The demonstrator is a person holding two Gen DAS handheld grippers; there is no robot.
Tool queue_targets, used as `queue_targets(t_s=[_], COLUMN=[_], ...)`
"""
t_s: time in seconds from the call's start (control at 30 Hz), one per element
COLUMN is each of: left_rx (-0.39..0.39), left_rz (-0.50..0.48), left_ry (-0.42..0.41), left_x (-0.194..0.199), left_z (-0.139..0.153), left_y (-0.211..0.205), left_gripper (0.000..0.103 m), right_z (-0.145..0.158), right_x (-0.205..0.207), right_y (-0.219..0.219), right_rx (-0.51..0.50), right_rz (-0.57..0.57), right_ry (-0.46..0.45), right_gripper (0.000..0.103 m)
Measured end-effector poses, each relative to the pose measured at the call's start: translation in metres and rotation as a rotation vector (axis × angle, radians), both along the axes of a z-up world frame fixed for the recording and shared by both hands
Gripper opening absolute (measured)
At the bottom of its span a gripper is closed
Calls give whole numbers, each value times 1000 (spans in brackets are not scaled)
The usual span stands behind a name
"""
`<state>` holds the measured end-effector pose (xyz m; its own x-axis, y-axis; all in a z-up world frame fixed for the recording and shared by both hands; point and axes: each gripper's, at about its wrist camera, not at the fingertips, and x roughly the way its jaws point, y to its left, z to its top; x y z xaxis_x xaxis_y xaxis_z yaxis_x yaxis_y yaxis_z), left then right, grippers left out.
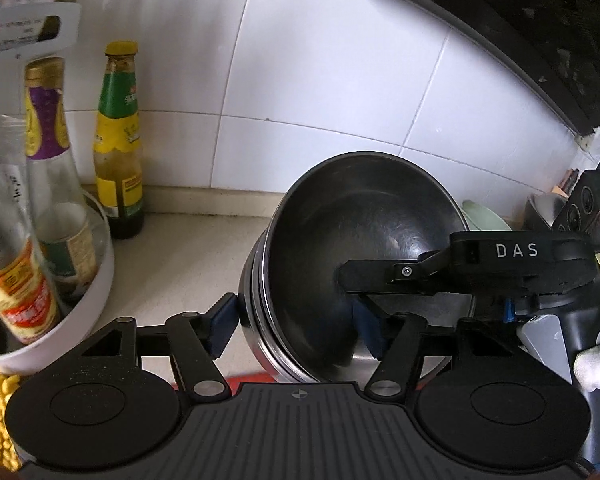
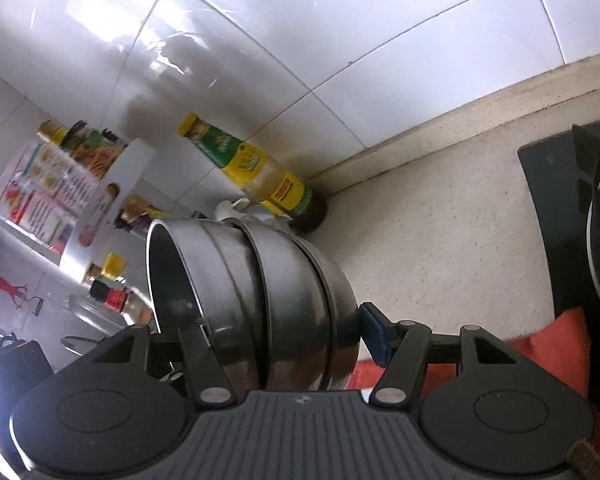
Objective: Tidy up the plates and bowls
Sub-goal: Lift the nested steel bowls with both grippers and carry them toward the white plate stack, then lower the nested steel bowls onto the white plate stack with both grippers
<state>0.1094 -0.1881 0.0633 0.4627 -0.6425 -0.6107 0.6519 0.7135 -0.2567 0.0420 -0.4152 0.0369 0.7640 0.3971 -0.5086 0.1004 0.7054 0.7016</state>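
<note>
From the left wrist, a stack of nested steel bowls (image 1: 352,264) is tipped on its side above the pale countertop (image 1: 180,264), with the open mouth facing the camera. The left gripper (image 1: 298,322) straddles the near wall of the stack, one blue pad outside and one inside, the jaws closed on the rim. The right gripper (image 1: 384,280) reaches in from the right, one finger lying across the bowl's inside. A green-and-yellow sauce bottle (image 1: 118,152) stands at the back edge against the tiled wall, and a white tub (image 1: 100,280) of bottles sits at the left.

From the right wrist, the same stack (image 2: 260,300) shows its outer sides, several rims fanned apart. The right gripper (image 2: 276,334) clamps the stack between its fingers; its left pad is hidden inside the bowl. A black stove (image 2: 548,216) lies along the right edge.

The step in hand looks like carrying the gathered bowls together. Next they need levelling and a steady seat on the countertop. The bowl count is unclear and the stack's base is cut off.
</note>
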Motion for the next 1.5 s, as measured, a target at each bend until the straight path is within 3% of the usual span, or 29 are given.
queue_targets(t_s=[0.47, 1.5], left_rx=[-5, 64], left_rz=[-50, -128], left_ry=[-29, 51], left_x=[-42, -97], left_z=[7, -28], left_y=[27, 56], left_gripper=[69, 73], right_z=[6, -31], right_x=[-55, -122], right_y=[35, 81], right_rx=[-5, 24], right_rz=[-43, -83], right_ry=[-6, 132], right_gripper=[56, 60])
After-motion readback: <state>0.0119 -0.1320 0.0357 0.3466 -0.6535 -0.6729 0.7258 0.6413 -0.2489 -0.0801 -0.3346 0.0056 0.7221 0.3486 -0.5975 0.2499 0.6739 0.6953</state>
